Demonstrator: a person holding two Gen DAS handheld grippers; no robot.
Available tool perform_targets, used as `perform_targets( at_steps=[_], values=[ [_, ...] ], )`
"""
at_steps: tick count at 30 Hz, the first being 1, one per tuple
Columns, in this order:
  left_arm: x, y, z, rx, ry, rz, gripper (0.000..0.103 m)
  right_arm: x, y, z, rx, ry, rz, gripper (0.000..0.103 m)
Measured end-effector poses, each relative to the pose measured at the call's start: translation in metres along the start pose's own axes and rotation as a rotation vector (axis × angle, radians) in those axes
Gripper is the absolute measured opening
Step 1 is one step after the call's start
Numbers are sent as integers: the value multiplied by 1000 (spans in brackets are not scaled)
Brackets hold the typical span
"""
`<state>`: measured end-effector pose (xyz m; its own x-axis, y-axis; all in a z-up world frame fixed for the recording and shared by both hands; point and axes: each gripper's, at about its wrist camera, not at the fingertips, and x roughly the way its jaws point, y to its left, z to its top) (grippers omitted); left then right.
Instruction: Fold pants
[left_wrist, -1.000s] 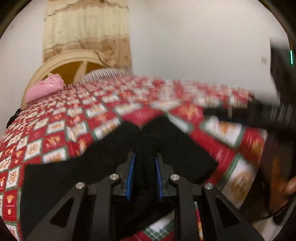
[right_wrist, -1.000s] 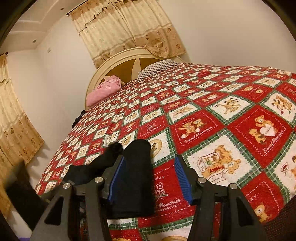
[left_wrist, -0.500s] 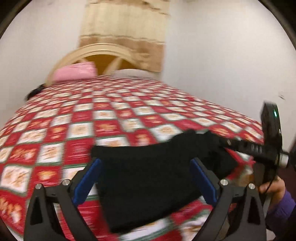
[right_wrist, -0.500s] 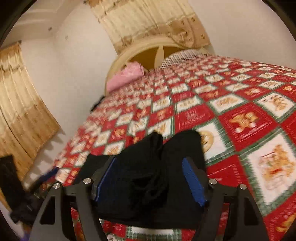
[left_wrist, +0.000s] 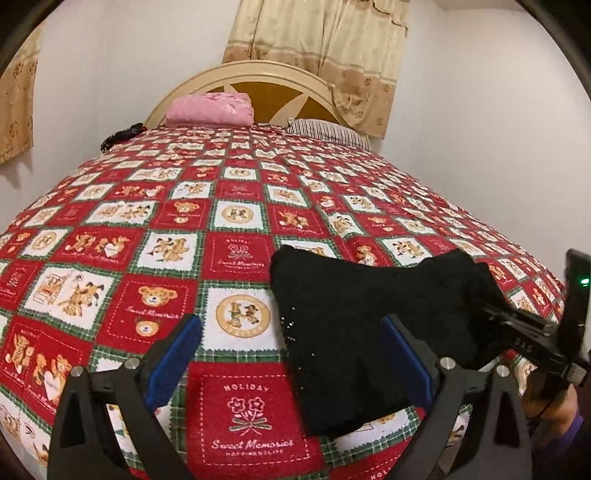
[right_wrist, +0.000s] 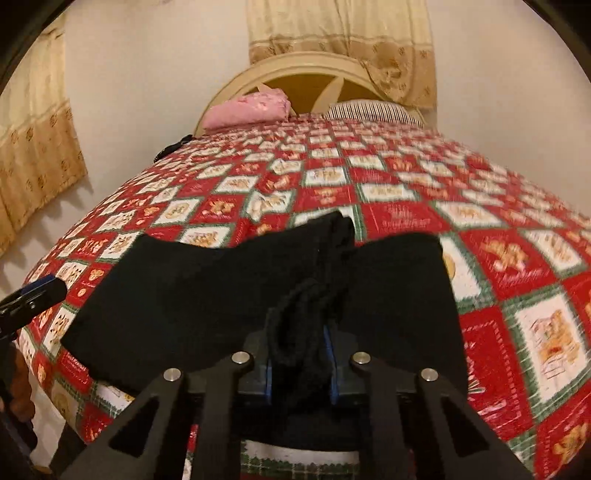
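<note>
Black pants (left_wrist: 362, 332) lie bunched on the red teddy-bear quilt (left_wrist: 229, 258) near the bed's front edge. My left gripper (left_wrist: 290, 332) hovers open and wide over the quilt. Its right finger (left_wrist: 406, 354) overlaps the pants' left part and nothing is pinched. In the right wrist view the pants (right_wrist: 192, 295) spread to the left. My right gripper (right_wrist: 299, 369) is closing its jaws on a gathered ridge of the black fabric, and the blue pads press on it. The right gripper (left_wrist: 517, 328) also shows at the pants' right end, held by a hand.
A pink folded cloth (left_wrist: 210, 109) and a striped pillow (left_wrist: 328, 133) lie by the cream headboard (left_wrist: 258, 74). A small dark item (left_wrist: 118, 136) sits at the bed's far left corner. Beige curtains (left_wrist: 317, 48) hang behind. The bed's edge runs just below the grippers.
My left gripper let go of the pants, opened wide and swung left. My right gripper moved over the pants' bunched middle and closed on the fabric.
</note>
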<state>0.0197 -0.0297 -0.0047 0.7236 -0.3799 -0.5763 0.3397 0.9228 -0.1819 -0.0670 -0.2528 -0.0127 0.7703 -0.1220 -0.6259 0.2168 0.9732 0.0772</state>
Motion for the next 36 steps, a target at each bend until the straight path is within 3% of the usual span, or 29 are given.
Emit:
perform_targets(
  at_steps=[3,7,10,13,15,18,21,23,25,28,33,36],
  values=[
    [-2,1,2,5,-12,9,99,-30,1,5,-13,-83,9,20],
    [4,-2,3,5,-3,11,99,-57,-6,7,-50,-149,-58,20],
    [10,-8,1,11,19,4,99,-54,-25,1,-33,-98,-76,20],
    [16,-16,-1,31,43,11,99,-22,-55,-21,72,14,-72,21],
    [17,-19,-1,51,50,23,99,-24,-68,-26,138,-24,-21,23],
    [18,-19,-1,66,54,51,99,-33,-73,-20,170,-21,29,30],
    [18,-15,-1,58,57,62,99,-50,-78,-16,185,-53,10,38],
    [19,-13,0,54,56,66,99,-69,-83,-14,188,-114,-25,58],
    [22,-15,4,52,62,46,99,-80,-88,-6,189,-157,-42,67],
    [30,-22,12,50,70,2,99,-78,-95,2,232,-179,-1,67],
    [65,-35,14,30,168,-38,99,-43,-94,1,288,-120,37,67],
    [91,-34,5,-12,281,-51,99,-28,-91,-7,288,-85,24,67]
  ],
)
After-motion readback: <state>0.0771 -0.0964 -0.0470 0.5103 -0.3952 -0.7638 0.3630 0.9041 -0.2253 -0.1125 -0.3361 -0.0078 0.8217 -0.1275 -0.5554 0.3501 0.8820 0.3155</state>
